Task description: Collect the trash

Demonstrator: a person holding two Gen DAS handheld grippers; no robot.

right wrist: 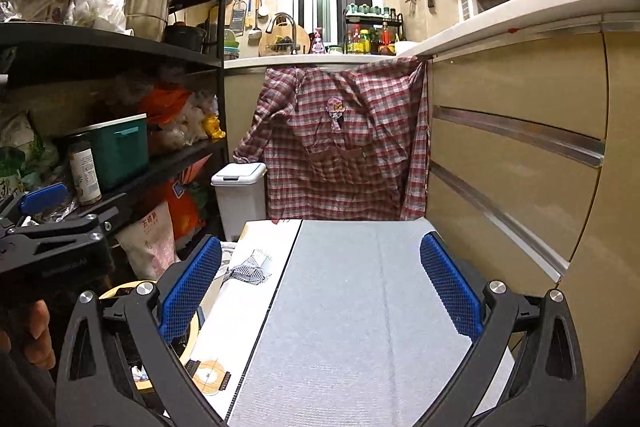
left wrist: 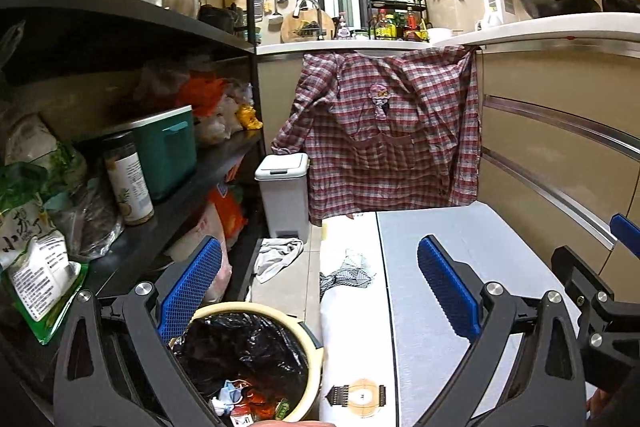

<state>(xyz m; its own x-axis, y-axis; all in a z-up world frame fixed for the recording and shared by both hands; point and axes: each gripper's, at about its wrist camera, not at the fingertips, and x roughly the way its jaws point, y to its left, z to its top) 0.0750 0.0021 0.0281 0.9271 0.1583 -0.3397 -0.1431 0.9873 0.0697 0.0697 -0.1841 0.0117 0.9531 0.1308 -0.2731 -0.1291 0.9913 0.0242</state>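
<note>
Both grippers empty, bin at my left
L gripper point(left wrist: 320, 291) & R gripper point(right wrist: 320, 291) spread wide, holding nothing. Bin point(left wrist: 308, 359) w/ black liner has trash inside; I'd scan grey table point(right wrist: 360, 307) for scraps, then approach low & square

We could not see the whole trash bin point(left wrist: 256, 367): the bottom edge of the left wrist view cut off its near rim, and a gripper arm covered its left side. In the right wrist view only a sliver of the bin's rim showed behind the left finger point(right wrist: 188, 291). Scraps point(left wrist: 240, 403) lay inside the black liner point(left wrist: 240, 343), too jumbled for us to name. Labels on the spice bottles point(left wrist: 396, 23) by the window were too small to read. The pan point(left wrist: 560, 1) lost its handle tip at the top edge. The hand point(right wrist: 34, 331) was partly out of frame.
</note>
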